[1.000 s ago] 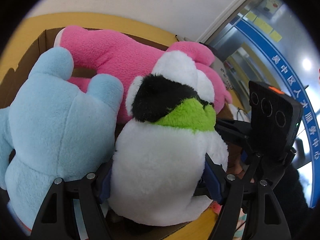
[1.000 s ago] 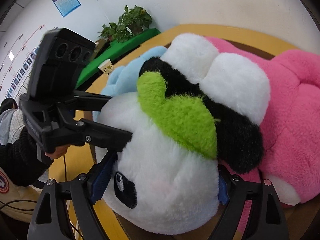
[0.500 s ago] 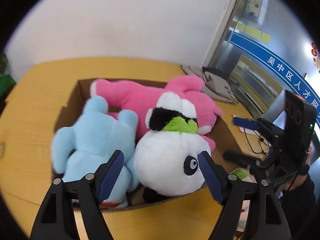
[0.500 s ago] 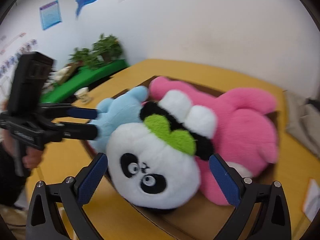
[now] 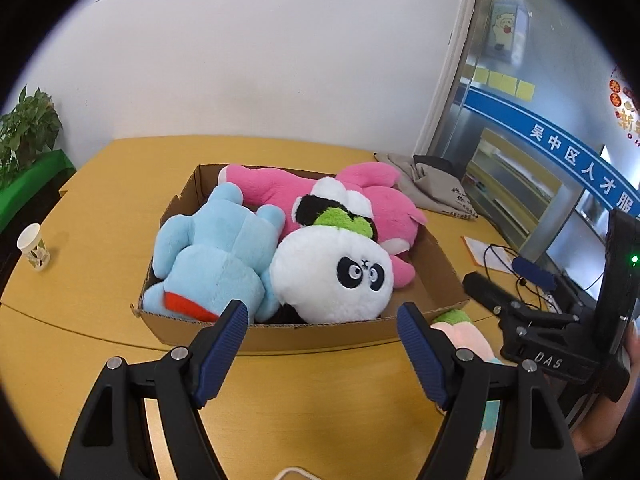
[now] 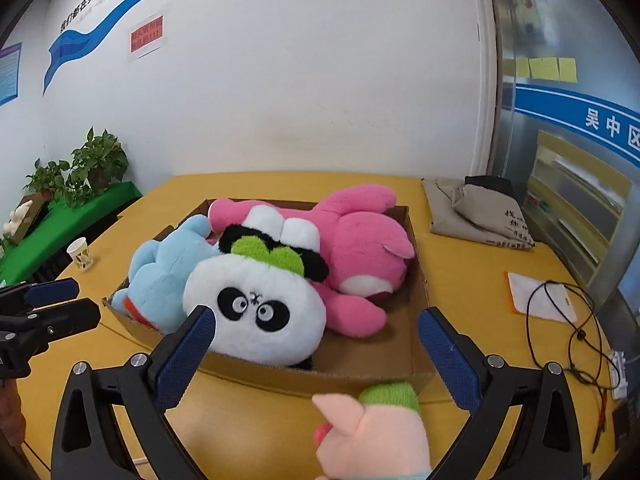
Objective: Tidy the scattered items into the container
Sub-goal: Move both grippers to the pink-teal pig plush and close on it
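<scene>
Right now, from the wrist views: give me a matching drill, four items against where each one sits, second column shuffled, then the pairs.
Items:
1. panda toy
2. pale pink toy
3. paper cup
4. grey bag

Places:
A. on the table, beyond the box's far right corner
B. in the cardboard box, at its near wall
C. on the table, left of the box
D. outside the box, in front of its near wall

Pairs: 1-B, 2-D, 3-C, 4-A

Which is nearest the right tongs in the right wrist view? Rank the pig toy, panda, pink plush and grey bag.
1. Pig toy, just below the right tongs.
2. Panda, box front.
3. Pink plush, behind the panda.
4. Grey bag, far right.
</scene>
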`<state>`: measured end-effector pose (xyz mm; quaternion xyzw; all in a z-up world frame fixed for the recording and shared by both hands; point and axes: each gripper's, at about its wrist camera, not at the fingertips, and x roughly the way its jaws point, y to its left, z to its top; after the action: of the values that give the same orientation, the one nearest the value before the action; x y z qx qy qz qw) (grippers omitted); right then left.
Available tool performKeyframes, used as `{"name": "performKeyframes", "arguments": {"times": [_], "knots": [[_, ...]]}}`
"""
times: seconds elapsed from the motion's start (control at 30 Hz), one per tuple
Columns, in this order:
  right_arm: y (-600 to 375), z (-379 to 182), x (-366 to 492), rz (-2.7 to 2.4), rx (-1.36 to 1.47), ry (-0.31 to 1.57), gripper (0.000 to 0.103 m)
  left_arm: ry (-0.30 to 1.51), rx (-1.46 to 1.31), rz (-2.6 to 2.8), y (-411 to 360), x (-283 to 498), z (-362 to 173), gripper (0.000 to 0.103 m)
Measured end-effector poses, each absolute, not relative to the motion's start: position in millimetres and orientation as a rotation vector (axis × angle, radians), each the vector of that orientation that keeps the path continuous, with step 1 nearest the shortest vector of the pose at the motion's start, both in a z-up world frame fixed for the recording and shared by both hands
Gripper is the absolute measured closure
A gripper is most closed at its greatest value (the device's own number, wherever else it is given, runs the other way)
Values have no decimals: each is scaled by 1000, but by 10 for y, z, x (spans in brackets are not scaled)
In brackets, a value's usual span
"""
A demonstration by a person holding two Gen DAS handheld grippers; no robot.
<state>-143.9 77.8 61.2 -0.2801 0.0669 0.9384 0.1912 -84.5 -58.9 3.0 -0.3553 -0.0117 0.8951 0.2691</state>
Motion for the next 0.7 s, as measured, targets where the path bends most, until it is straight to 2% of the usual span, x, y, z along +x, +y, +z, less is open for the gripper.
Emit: {"name": "performKeyframes", "arguments": {"times": [0.13,0.7], "knots": [[649,560,-1388,2634,-811,127,0,-32,-959,2405,-614,-776,34,26],[743,410,-870,2651,-802,254,0,-89,-1059,2329,-616,-625,-144,26]]}}
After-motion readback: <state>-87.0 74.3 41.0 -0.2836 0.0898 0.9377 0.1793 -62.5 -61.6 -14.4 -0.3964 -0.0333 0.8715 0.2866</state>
